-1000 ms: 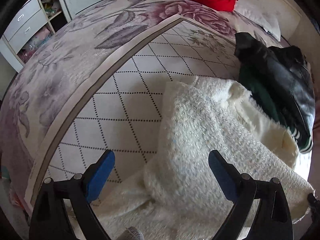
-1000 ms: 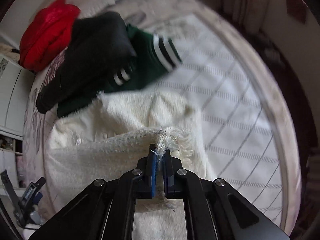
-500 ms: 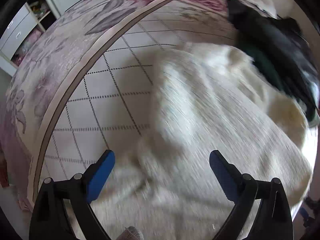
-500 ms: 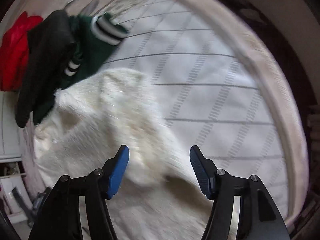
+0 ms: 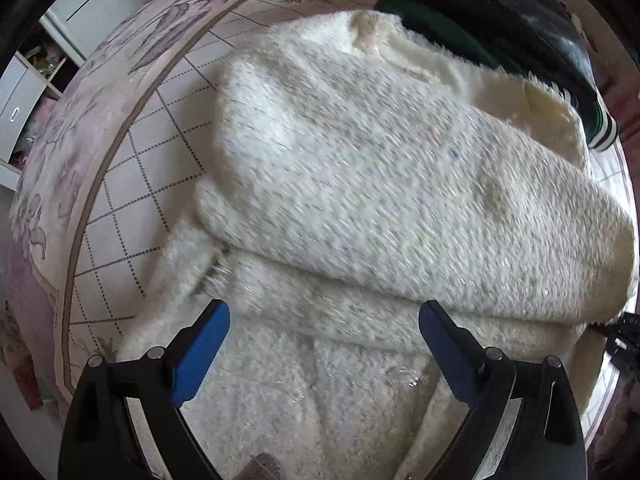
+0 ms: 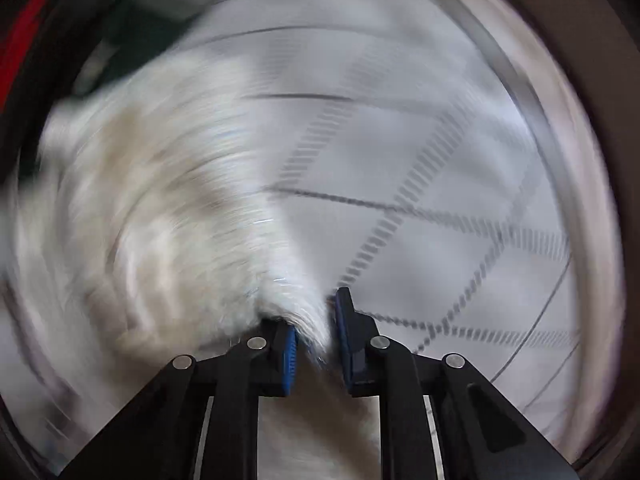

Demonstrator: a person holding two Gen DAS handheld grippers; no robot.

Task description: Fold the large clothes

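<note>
A large fluffy cream garment (image 5: 360, 184) lies on the bed, its upper part folded over the lower part along a crease. My left gripper (image 5: 324, 332) is open and empty, low over the garment's near part. In the blurred right wrist view the same cream garment (image 6: 168, 208) spreads to the left. My right gripper (image 6: 314, 320) has its jaws narrowed with an edge of the garment between the blue pads; the pads still stand a little apart.
A black and green garment with white stripes (image 5: 520, 28) lies beyond the cream one. The bedspread (image 5: 144, 148) has a diamond-grid centre and a floral border. White drawers (image 5: 20, 96) stand at the left.
The right gripper let go of the garment's corner, opened wide, then closed in on another edge while swinging fast. The left gripper moved forward and lower over the garment, still open.
</note>
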